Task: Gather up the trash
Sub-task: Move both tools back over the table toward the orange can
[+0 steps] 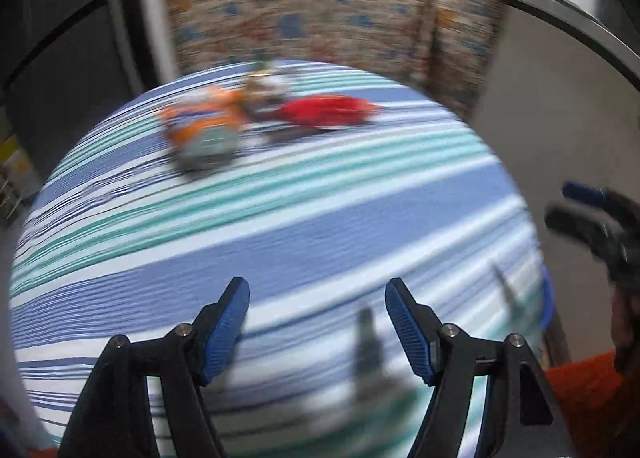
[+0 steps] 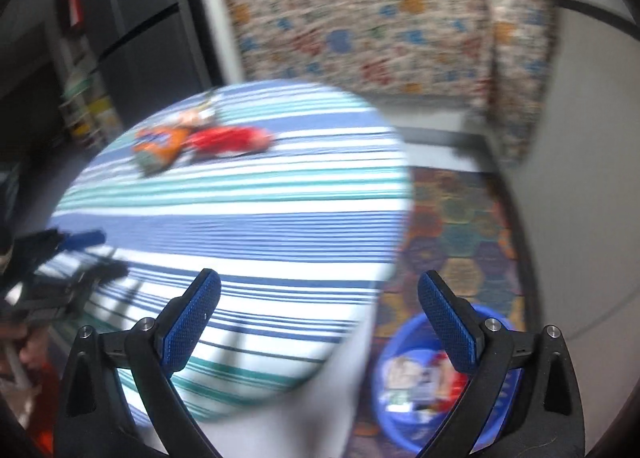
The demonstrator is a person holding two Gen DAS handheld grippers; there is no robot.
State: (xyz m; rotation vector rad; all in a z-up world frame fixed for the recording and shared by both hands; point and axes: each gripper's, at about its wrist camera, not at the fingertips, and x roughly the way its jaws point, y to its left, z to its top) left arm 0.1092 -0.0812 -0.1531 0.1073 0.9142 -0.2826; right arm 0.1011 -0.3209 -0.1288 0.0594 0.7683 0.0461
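Risk entry: both grippers, left (image 1: 317, 332) and right (image 2: 319, 322), gape empty; blurred orange (image 1: 202, 125) and red wrappers (image 1: 328, 110), upper-left on striped round table (image 1: 360, 217), invite mis-grasps; blue bin (image 2: 404, 342) lower right.

Both wrist cams look down at an angle over the striped round table (image 1: 320, 225), left one nearer and centred on it. Right cam sits off the table's edge, blue basin (image 2: 404, 342) at 5 o'clock. They share the wrappers (image 1: 224, 121) around 11 o'clock.
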